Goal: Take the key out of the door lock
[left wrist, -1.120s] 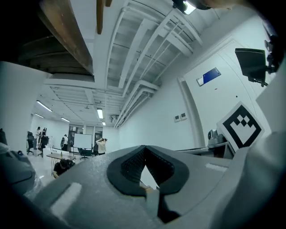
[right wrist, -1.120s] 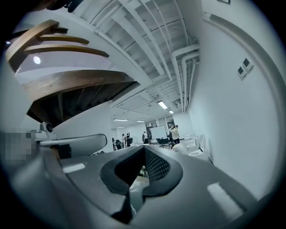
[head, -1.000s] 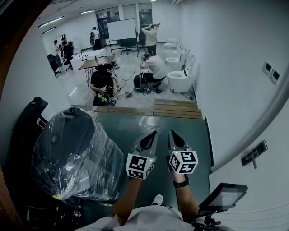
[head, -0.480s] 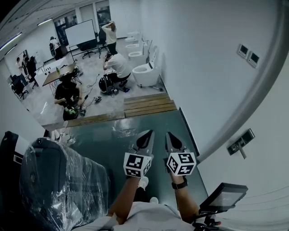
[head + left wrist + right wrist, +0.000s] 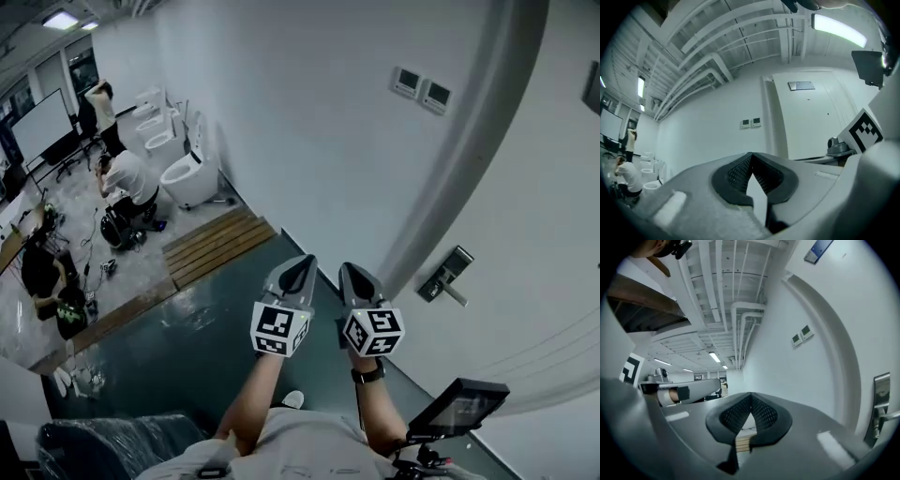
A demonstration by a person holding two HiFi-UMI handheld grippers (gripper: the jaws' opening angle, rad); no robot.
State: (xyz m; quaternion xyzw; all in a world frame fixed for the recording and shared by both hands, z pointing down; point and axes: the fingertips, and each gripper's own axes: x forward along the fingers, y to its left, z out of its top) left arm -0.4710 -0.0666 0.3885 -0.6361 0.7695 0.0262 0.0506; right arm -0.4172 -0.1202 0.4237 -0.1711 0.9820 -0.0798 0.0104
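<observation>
Site: indoor test lab or mock-up hall, open-plan, not a home.

- White toilets (image 5: 180,174) in row on open floor along wall
- Whiteboard (image 5: 37,122) at far end
- Person (image 5: 127,178) crouched by toilets; cables (image 5: 94,267) loose on floor
- Wooden planks (image 5: 217,246) laid as low platform
- Exposed white pipes (image 5: 736,319) and strip lights (image 5: 715,357) overhead
- Paired control panels (image 5: 420,87) on bare white wall
- Lever door lock (image 5: 444,276)

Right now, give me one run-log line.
left gripper: shut, empty | right gripper: shut, empty | door lock: right of grippers, untouched | key: unclear
</observation>
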